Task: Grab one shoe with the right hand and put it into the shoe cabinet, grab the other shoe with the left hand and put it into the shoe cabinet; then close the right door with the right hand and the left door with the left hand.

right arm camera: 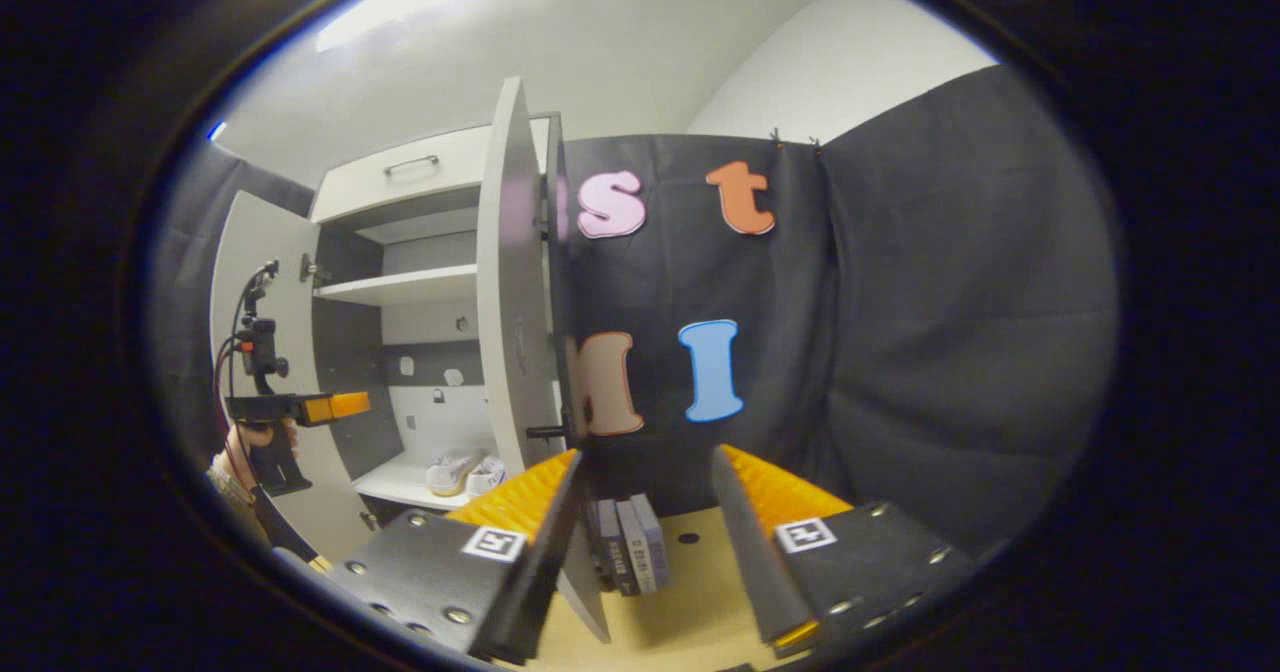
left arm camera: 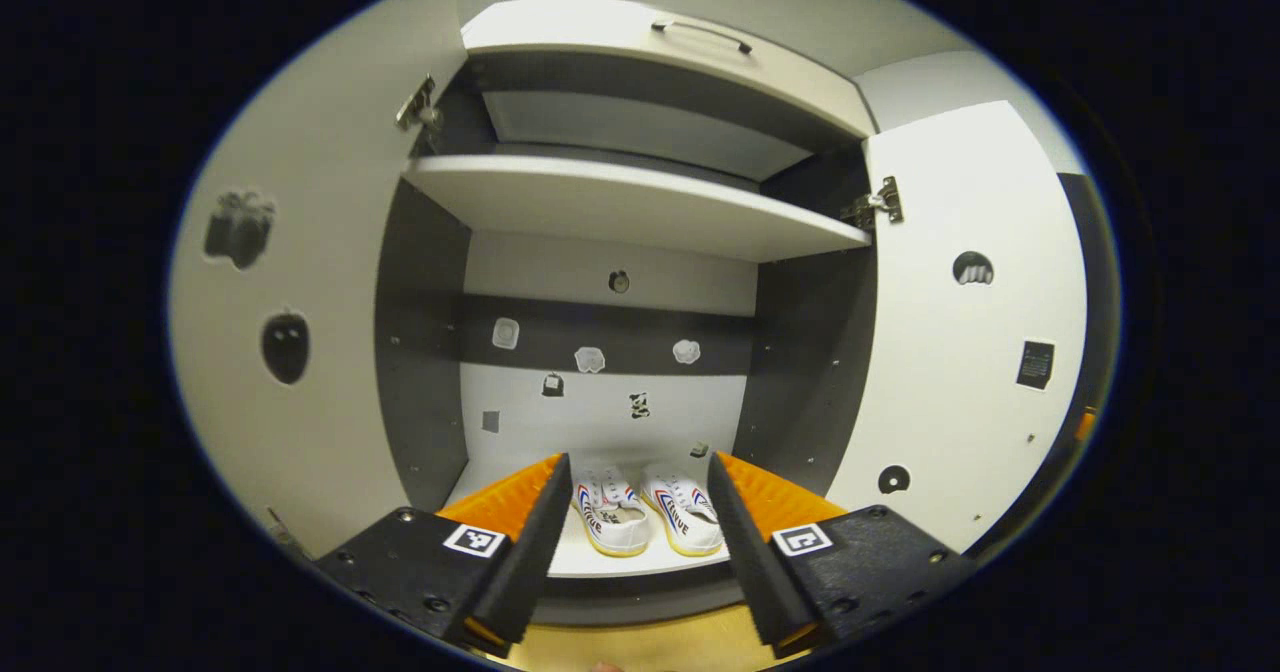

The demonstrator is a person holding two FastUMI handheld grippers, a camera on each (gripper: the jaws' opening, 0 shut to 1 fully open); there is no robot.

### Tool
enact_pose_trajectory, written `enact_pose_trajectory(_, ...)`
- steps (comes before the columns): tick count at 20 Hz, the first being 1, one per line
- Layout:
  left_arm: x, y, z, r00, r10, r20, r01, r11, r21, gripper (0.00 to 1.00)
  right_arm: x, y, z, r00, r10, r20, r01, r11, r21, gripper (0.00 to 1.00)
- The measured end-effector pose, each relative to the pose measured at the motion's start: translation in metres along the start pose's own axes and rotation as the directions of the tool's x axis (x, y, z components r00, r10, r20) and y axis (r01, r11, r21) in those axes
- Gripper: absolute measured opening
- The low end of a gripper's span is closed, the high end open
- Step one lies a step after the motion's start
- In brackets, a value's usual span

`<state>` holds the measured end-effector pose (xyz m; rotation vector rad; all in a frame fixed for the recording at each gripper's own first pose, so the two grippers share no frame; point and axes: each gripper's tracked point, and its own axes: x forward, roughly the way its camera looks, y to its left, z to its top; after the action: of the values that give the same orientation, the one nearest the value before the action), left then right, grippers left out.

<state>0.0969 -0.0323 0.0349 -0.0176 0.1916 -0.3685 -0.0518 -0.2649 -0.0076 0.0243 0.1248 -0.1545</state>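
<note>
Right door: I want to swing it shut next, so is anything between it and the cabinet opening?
Nothing visible blocks it. The right door stands open, edge-on in the right gripper view, with the right gripper open beside its lower edge. Both shoes sit back on the bottom shelf, behind the cabinet's front edge.

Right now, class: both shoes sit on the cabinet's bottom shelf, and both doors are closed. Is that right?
Not quite. The shoes do sit on the bottom shelf, but both doors, left and right, are open, as the left gripper view shows.
</note>
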Motion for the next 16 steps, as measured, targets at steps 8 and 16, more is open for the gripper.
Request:
enact_pose_trajectory(8,-0.091,0.006,0.043,0.993,0.094,0.077,-0.096,0.995,0.024,0.96,0.043,0.014,-0.019,0.993,0.110,-0.035,-0.109,0.994,0.022,0.97)
enact_pose_trajectory(16,-0.171,0.041,0.052,0.962,0.259,0.086,-0.264,0.963,0.048,0.96,0.062,0.031,-0.037,0.981,0.167,-0.102,-0.167,0.986,0.004,0.97)
